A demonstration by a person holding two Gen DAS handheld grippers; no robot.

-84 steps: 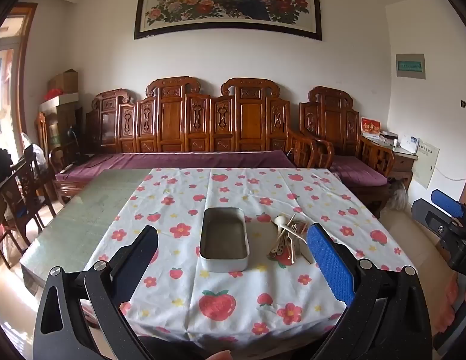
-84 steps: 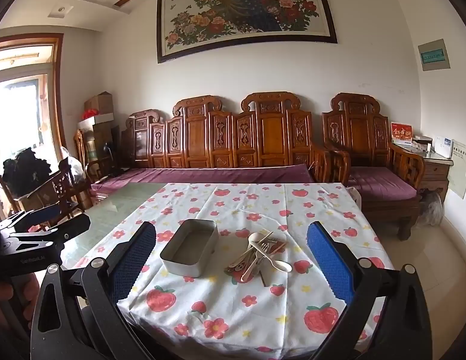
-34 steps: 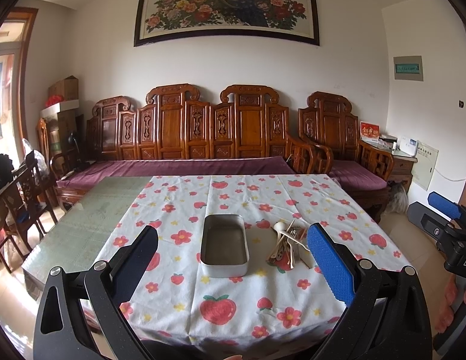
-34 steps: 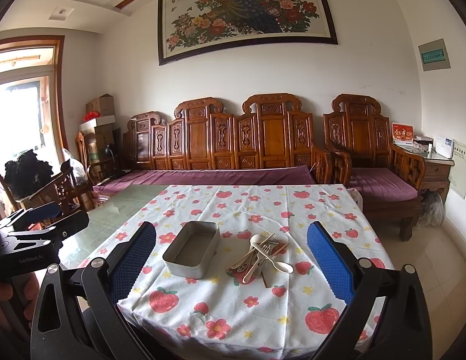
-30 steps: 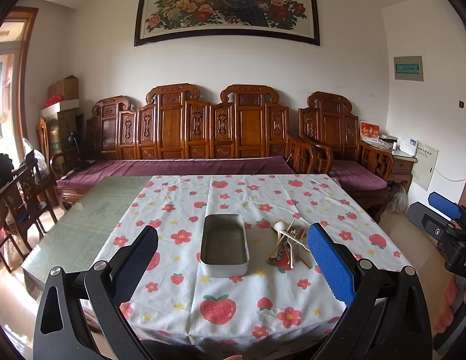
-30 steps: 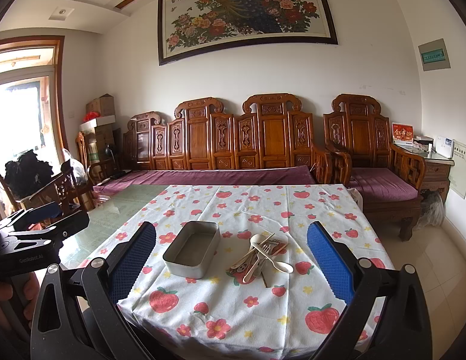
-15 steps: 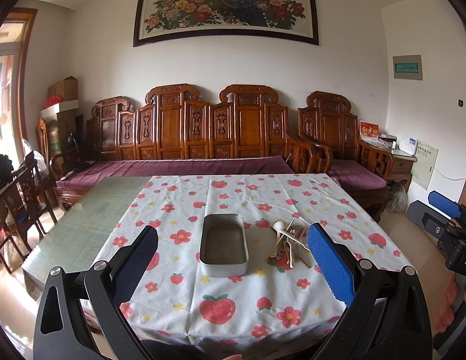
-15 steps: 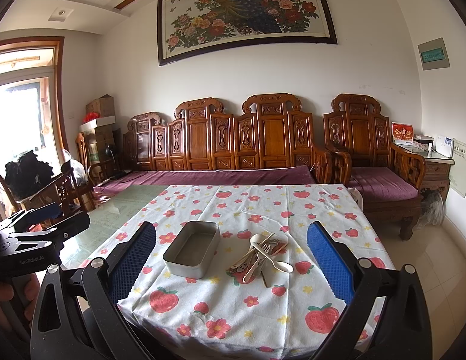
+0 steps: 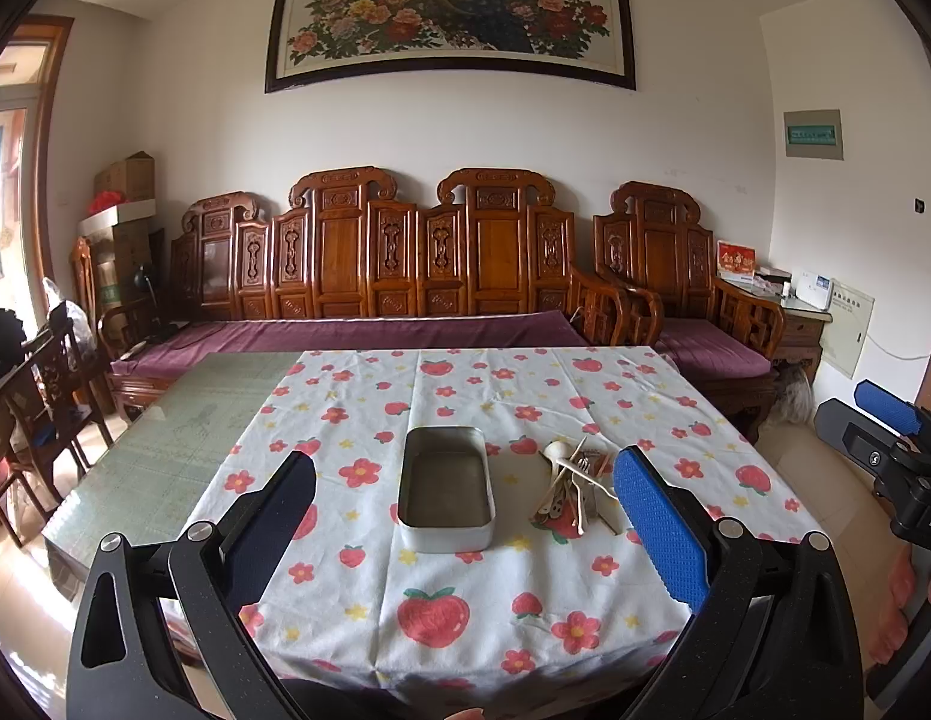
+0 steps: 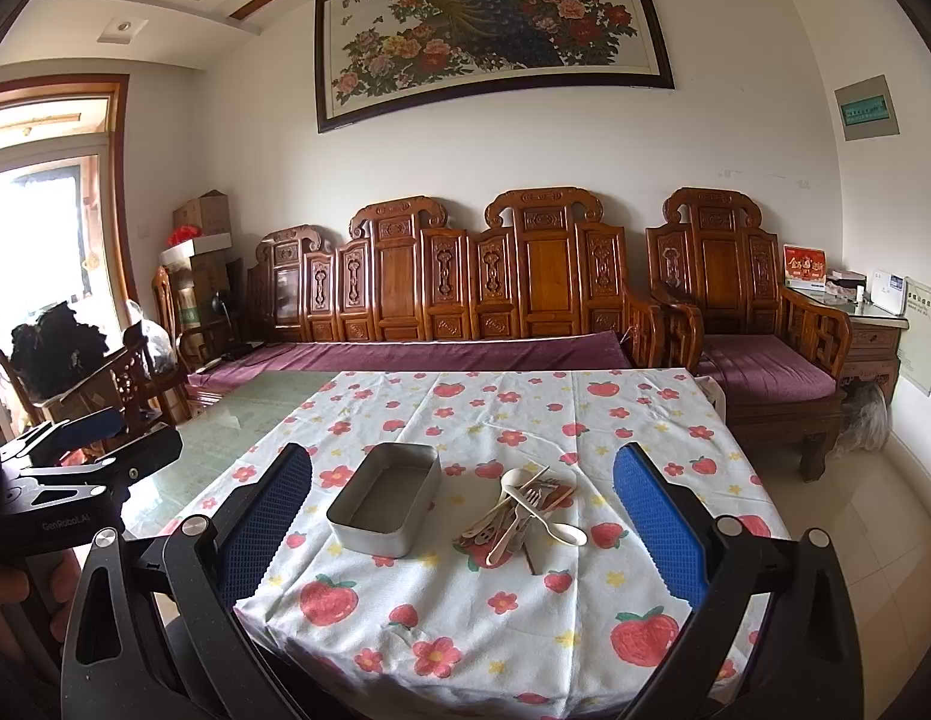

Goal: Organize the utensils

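so: both grippers held back from the bench, nothing grasped. left gripper (image 9: 465,531) spread wide, empty; right gripper (image 10: 462,525) likewise. grey rectangular metal tin (image 10: 384,507) sits empty on the strawberry-print tablecloth (image 10: 465,630). tangled pile of cream plastic spoons and forks (image 10: 519,519) lies just right of the tin, apart from it.

judgement: nothing sorted yet. pick the topmost spoon first, approach handle crosswise, pinch mid-handle; pile is interlocked, so lift slowly or neighbours will drag along.

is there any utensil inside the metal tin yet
No, the metal tin shows only its bare inside, while the pile of utensils lies on the tablecloth beside it.
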